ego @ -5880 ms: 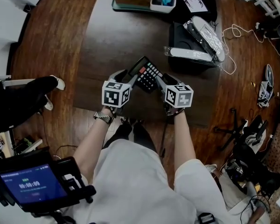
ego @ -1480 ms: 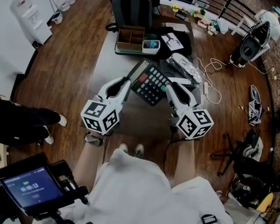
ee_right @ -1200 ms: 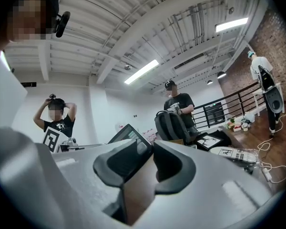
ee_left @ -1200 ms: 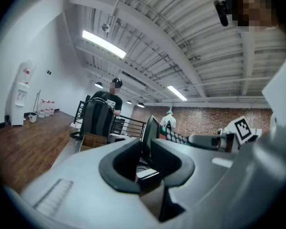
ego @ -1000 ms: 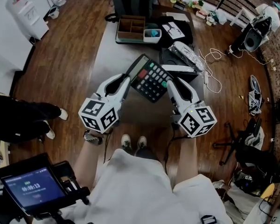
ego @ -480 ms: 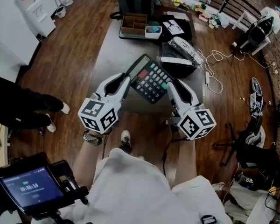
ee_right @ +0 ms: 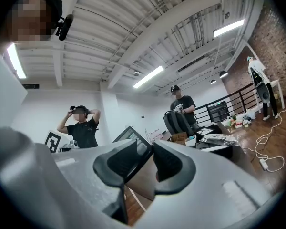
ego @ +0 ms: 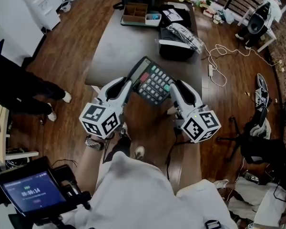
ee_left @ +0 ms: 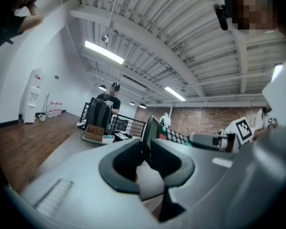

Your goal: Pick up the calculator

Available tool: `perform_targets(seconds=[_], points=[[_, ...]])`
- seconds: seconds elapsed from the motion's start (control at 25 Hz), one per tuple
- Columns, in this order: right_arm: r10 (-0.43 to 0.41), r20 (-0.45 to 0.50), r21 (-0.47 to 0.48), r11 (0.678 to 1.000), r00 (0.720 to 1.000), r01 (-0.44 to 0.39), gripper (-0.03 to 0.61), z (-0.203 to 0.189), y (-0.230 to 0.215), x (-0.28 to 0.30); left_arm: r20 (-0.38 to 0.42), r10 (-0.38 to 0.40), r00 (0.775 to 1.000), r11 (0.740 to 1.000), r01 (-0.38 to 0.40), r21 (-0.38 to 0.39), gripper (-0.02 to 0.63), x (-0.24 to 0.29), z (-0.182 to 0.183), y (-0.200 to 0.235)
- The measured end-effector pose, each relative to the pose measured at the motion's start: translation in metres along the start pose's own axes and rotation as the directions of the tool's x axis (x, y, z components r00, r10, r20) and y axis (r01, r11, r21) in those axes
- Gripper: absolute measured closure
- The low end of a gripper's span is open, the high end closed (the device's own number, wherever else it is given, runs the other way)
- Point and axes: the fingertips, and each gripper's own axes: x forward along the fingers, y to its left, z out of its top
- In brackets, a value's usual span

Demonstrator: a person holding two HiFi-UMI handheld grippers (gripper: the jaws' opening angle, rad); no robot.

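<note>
The black calculator (ego: 150, 80), with a red display strip and grey and green keys, hangs tilted in the air between my two grippers, over the near edge of the grey table (ego: 119, 46). My left gripper (ego: 128, 83) is shut on its left edge and my right gripper (ego: 172, 88) on its right edge. In the left gripper view the calculator (ee_left: 151, 126) stands edge-on between the dark pads (ee_left: 121, 163), with the gripper (ee_left: 147, 149) clamped on it. In the right gripper view the calculator (ee_right: 131, 136) sits clamped in that gripper (ee_right: 150, 156).
A wooden organizer tray (ego: 136, 12) and a black box topped with a bagged item (ego: 177, 41) stand at the table's far end. White cable (ego: 218, 63) lies on the wood floor to the right, near a stool (ego: 255, 147). A person in black (ego: 19, 85) stands at the left.
Both grippers, still holding the calculator, have drawn back from the table: the table has slid up the head view, and the calculator is now over its near edge.
</note>
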Motion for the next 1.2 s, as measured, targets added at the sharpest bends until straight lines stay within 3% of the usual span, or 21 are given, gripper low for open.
perform_targets(seconds=[0.6, 1.2], points=[[-0.022, 0.011, 0.019, 1.0, 1.0, 0.021, 0.466, -0.012, 0.053, -0.045, -0.007, -0.03, 1.0, 0.999, 0.03, 0.018, 0.535, -0.06, -0.004, -0.021], [-0.024, 0.022, 0.014, 1.0, 0.999, 0.024, 0.477, -0.018, 0.079, -0.034, -0.004, -0.034, 0.999, 0.999, 0.034, 0.009, 0.535, -0.083, -0.003, -0.002]])
